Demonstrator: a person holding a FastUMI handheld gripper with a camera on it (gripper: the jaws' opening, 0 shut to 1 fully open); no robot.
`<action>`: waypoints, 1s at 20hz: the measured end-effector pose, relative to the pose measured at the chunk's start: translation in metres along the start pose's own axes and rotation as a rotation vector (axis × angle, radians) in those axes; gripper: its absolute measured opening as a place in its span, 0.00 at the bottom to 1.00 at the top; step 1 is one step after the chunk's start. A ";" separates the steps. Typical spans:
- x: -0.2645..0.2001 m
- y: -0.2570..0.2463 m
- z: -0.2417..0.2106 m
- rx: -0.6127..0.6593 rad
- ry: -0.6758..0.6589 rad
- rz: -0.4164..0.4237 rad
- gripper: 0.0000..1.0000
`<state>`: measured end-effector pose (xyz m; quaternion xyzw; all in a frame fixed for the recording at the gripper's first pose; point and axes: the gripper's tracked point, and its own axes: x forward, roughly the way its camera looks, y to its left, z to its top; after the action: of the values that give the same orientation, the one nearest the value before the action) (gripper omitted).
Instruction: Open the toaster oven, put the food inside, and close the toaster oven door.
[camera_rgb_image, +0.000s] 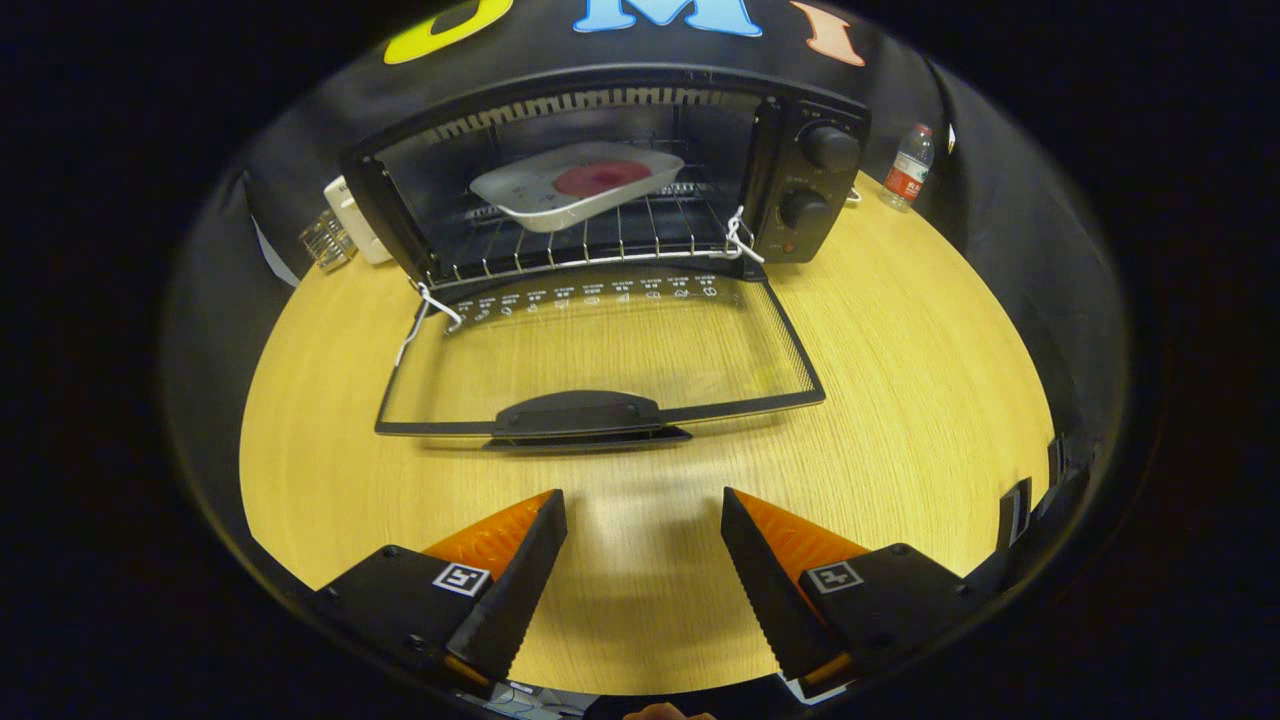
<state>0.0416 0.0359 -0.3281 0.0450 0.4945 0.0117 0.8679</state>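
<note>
So the black toaster oven (600, 170) is sitting wide open on the round light-wood table (900, 400), and the white rectangular tray with the reddish round piece of food (575, 180) is already in there on the wire rack (600, 235), tilted a bit, with one end riding higher than the other. The glass door with the black handle (590, 350) is folded all the way down flat, handle pointing at the gripper (643, 520). The gripper's fingers are spread apart with nothing between them, hovering over bare table just short of the door handle (578, 412).

Looks to me like the only bit left is swinging that door shut. Stuff that could go sideways from here:

- the handle lies low and close to the tabletop, so if the fingers come in too high they'd just skid over the glass instead of getting under the edge
- push the door up too hard and the whole oven could scoot backwards, since it's only resting on the table
- the tray looks crooked on the rack — if a corner sticks out forward the door may not close fully, though I can't really tell from this angle

There's also a small plastic water bottle (908, 166) off to the right of the oven, well clear of everything
</note>
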 end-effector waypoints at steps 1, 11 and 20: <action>0.003 0.000 0.001 -0.004 0.004 0.000 0.99; 0.023 0.011 0.015 -0.044 0.029 0.030 0.99; 0.017 0.010 0.023 -0.136 -0.013 0.014 0.99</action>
<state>0.0705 0.0452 -0.3297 -0.0106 0.4864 0.0512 0.8721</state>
